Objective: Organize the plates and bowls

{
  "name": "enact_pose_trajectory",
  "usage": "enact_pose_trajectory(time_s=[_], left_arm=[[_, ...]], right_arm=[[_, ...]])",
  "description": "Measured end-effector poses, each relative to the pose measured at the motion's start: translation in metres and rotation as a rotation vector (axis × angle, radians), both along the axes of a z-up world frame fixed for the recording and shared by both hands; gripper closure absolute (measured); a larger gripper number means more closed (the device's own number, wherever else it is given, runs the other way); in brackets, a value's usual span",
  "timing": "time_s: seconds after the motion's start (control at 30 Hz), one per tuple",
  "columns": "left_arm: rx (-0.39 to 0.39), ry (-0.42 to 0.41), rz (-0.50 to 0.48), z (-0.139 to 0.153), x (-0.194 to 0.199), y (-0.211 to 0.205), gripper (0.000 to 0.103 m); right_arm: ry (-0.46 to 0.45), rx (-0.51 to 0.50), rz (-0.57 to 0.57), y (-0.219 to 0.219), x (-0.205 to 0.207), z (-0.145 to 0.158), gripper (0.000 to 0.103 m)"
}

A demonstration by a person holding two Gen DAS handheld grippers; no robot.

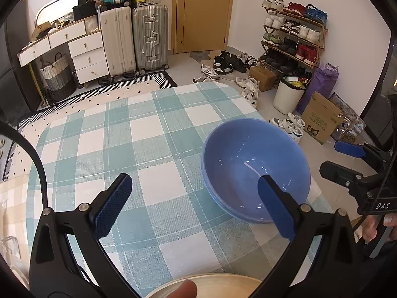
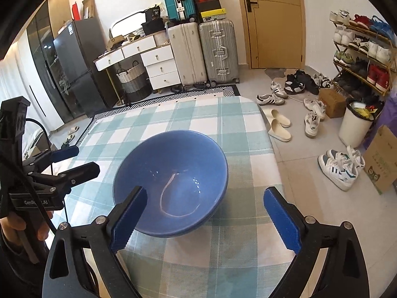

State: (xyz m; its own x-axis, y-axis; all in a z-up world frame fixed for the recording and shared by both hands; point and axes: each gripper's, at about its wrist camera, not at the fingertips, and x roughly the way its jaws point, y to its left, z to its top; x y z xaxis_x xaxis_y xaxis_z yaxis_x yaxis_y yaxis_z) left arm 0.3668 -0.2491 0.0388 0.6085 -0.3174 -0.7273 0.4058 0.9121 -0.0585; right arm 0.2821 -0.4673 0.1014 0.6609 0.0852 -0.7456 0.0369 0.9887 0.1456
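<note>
Checked teal-and-white cloth covers the worktop (image 1: 139, 134), with suitcases (image 1: 134, 37) and a shoe rack (image 1: 292, 34) behind. On it sit blue bowls (image 2: 171, 181) (two nested, by the doubled rim), near the right edge. Left claw (image 1: 196, 198) and right claw (image 2: 203, 216) both gape wide, holding nothing. A pale plate (image 1: 215, 285) lies at the near edge.

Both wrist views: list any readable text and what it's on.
"DAS": right gripper body, left wrist view.
"GenRo…AI", middle hidden by a cable: left gripper body, right wrist view.
"36": black bag on the dresser.
Cardboard box print and shoebox labels: too blurred.
</note>
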Motion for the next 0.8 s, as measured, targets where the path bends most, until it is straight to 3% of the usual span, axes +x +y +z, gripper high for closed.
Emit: enact_pose_trajectory(time_s=[0.8], left_arm=[[0.016,0.064,-0.005,-0.033,0.027,-0.007,0.002]], right_arm=[[0.013,0.008,-0.037,-0.011,0.002,-0.015,0.006]])
